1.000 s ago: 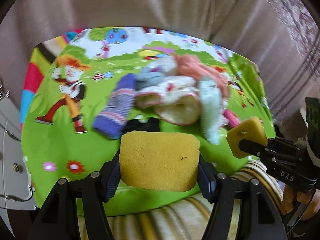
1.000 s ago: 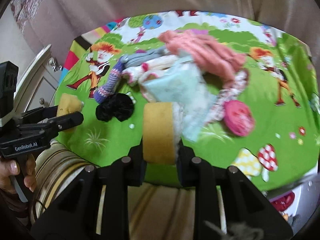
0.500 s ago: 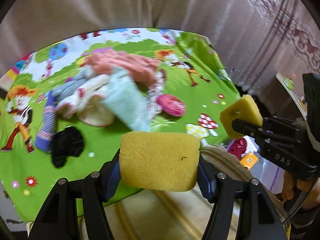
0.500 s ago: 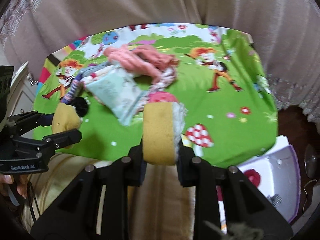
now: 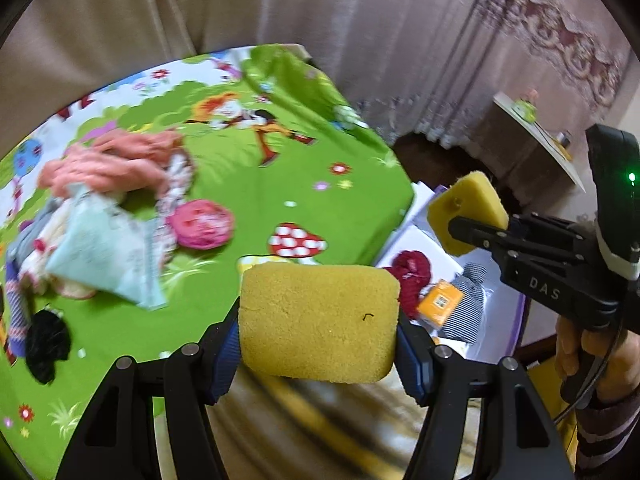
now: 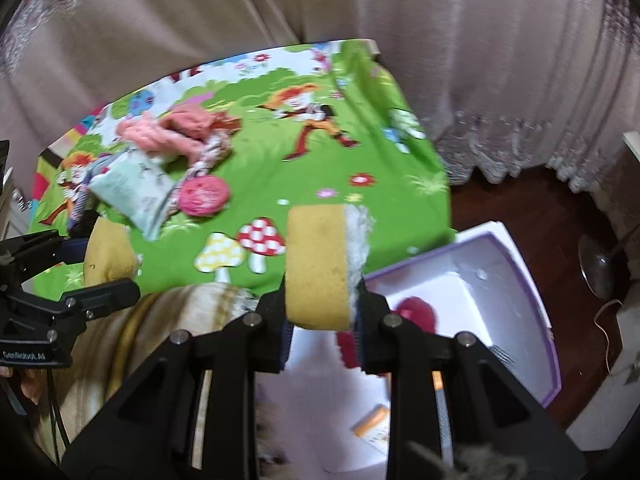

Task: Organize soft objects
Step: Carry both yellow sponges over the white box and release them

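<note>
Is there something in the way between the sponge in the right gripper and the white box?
Nothing visible. The right gripper holds its sponge just above the near rim of the open white box; its far half looks bare.

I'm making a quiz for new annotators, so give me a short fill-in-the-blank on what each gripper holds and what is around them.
1. The left gripper has its jaws shut on a yellow ____.
2. The sponge in the right gripper has a ____ fluffy layer on one side.
3. The dark red woolly item lies inside the white ____ with a purple rim.
4. The pile of clothes lies on a mostly ____ cartoon cloth.

Missing words: sponge; white; box; green
</note>
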Action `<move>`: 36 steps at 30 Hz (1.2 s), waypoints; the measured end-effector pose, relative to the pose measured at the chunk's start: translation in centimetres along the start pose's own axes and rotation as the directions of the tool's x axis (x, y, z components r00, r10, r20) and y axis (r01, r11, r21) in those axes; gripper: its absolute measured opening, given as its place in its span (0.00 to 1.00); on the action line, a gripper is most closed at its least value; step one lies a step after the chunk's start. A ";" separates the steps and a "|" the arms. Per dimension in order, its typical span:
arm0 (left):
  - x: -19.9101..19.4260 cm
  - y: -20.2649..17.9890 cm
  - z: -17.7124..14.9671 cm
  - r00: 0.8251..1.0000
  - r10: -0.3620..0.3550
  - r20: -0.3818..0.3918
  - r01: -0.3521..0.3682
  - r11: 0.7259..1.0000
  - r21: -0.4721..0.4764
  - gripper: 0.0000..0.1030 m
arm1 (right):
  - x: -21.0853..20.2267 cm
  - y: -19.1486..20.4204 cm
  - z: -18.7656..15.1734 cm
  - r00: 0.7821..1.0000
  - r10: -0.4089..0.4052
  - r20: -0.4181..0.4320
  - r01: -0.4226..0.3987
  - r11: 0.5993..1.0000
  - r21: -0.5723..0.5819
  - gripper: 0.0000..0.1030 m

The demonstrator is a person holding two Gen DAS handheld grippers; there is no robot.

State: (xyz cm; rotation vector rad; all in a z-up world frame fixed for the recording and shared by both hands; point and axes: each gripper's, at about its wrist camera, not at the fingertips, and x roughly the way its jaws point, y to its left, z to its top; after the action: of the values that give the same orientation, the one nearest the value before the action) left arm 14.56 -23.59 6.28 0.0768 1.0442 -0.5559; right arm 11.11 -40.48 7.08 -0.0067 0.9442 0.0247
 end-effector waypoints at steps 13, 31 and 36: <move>2.9 -6.2 0.5 0.990 -0.128 -0.066 0.133 0.987 0.085 0.64 | -1.0 -6.0 -2.0 0.996 -0.083 -0.025 0.085 0.992 0.092 0.27; 2.1 -6.6 0.3 0.961 -0.275 -0.039 0.277 0.960 0.039 0.93 | -2.7 -7.3 -2.0 0.988 -0.154 0.003 0.152 0.978 0.141 0.76; -0.3 -6.1 0.3 0.981 -0.185 0.054 0.175 0.973 0.154 1.00 | -3.6 -6.6 -1.3 0.977 -0.200 0.078 0.185 0.968 0.171 0.90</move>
State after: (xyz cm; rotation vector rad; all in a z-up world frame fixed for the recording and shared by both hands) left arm 11.78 -28.78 7.87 0.0943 0.9474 -0.7959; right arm 8.10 -47.20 9.23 0.0534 0.8451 -0.2307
